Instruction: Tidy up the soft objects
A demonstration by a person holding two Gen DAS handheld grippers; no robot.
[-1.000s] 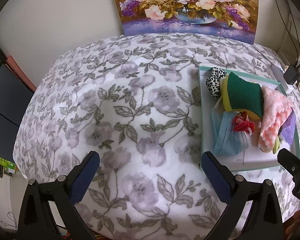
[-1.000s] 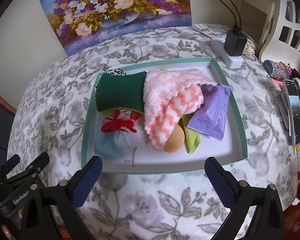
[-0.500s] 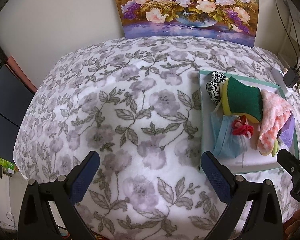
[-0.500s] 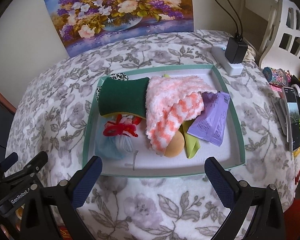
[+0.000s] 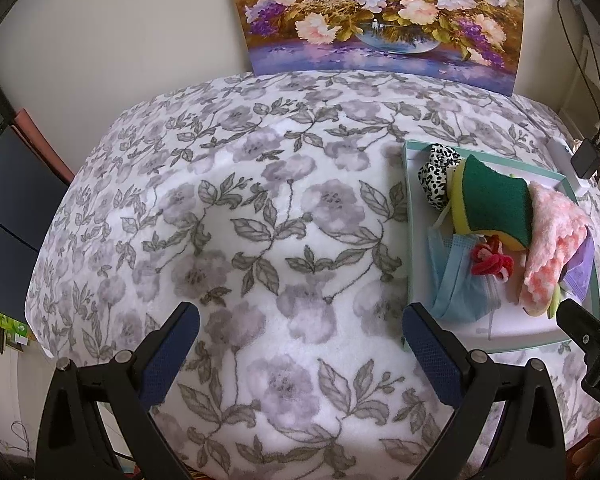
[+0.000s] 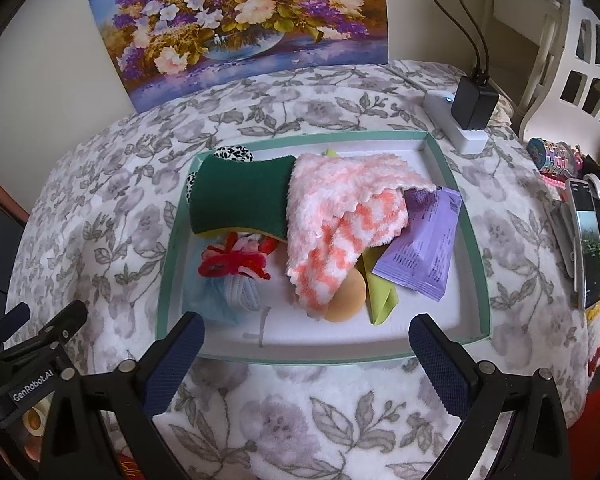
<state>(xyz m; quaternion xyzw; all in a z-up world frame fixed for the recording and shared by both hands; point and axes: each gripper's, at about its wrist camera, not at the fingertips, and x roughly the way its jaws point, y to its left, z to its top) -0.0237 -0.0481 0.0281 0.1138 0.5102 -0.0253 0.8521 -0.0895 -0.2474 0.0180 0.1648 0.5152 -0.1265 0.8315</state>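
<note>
A white tray with a teal rim (image 6: 466, 216) (image 5: 410, 220) holds a pile of soft things: a green and yellow sponge (image 6: 240, 200) (image 5: 492, 204), a pink and white fluffy cloth (image 6: 340, 220) (image 5: 552, 240), a purple packet (image 6: 424, 248), a lime cloth (image 6: 380, 292), a round tan pad (image 6: 346, 296), a red yarn tie (image 6: 232, 262) (image 5: 492, 262), a blue face mask (image 6: 216, 296) (image 5: 456, 284) and a leopard-print scrunchie (image 5: 436, 172). My right gripper (image 6: 306, 354) is open and empty, just in front of the tray's near rim. My left gripper (image 5: 300, 348) is open and empty over bare blanket, left of the tray.
A floral blanket (image 5: 240, 200) covers the table. A flower painting (image 6: 236, 28) leans on the back wall. A white power strip with a black charger (image 6: 466, 112) lies behind the tray. A phone (image 6: 586, 248) and trinkets sit at the right edge.
Both grippers have drawn back toward me a little, so the tray looks smaller and farther. The things in the tray have not moved.
</note>
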